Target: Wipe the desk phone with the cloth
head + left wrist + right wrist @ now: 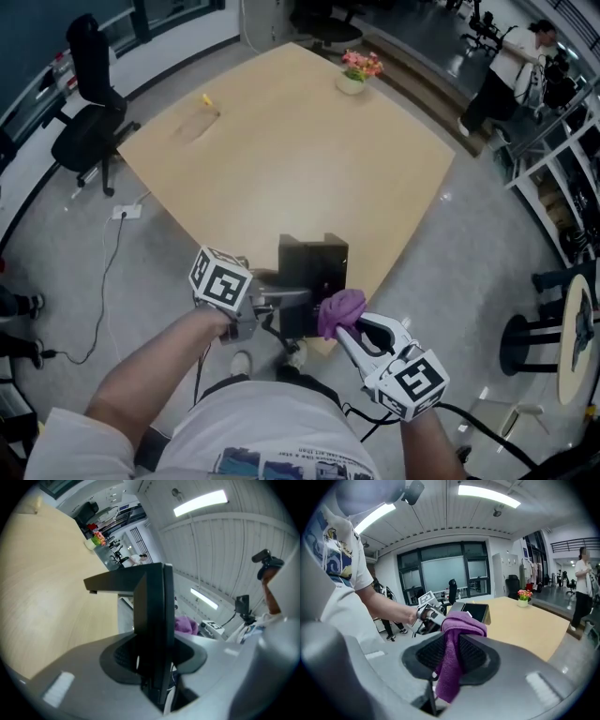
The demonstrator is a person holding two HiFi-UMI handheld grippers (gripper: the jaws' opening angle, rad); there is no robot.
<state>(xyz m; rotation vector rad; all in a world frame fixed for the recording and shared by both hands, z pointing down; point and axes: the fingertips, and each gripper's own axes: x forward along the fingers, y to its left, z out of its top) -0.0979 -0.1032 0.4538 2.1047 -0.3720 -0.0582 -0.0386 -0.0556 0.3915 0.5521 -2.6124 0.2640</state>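
The black desk phone (314, 272) stands at the near corner of the wooden table (281, 159). My left gripper (281, 298) comes in from the left and is shut on the phone's side panel; in the left gripper view that dark panel (150, 602) fills the gap between the jaws. My right gripper (352, 328) is shut on a purple cloth (339, 307), which bunches above the jaws just off the phone's near right edge. In the right gripper view the cloth (457, 634) hangs between the jaws, with the phone (476, 611) and the left gripper (429, 613) beyond it.
A pot of flowers (357, 70) sits at the table's far corner and a small yellow thing (207, 99) lies at its left. A black office chair (89, 112) stands left of the table, a cable (108, 281) runs over the floor, and a stool (525, 337) stands right.
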